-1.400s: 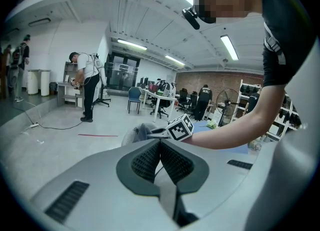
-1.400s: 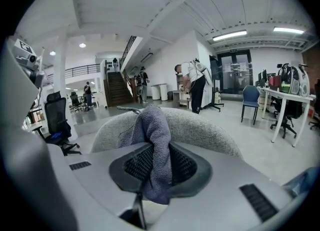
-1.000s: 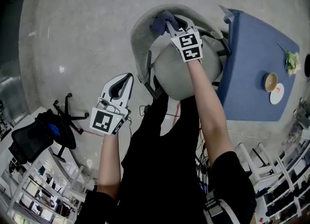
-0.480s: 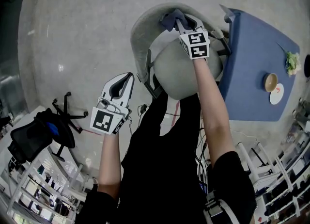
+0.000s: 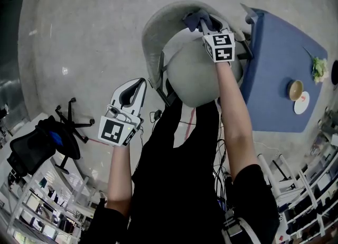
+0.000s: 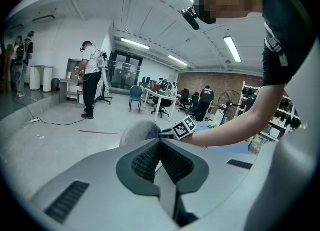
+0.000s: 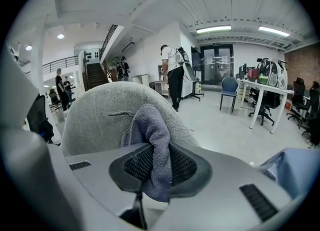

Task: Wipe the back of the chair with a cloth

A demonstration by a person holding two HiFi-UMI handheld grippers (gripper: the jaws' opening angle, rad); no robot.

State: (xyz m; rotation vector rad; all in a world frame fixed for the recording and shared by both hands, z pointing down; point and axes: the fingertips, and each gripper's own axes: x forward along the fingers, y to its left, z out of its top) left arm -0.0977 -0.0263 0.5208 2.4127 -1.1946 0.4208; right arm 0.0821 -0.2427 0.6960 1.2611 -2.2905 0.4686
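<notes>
On the top rim of the chair back [image 5: 153, 31], the cloth [image 5: 193, 18] has slid rightward, with the right gripper [image 5: 201, 24] clamped on it, so the wipe looks mid-stroke. The left gripper [image 5: 137, 85] hangs closed and empty, well apart. A blue table [image 5: 274, 68] crowds the chair's right side.

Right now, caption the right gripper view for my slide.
The right hand-held gripper clamps a grey cloth at the chair back.
</notes>
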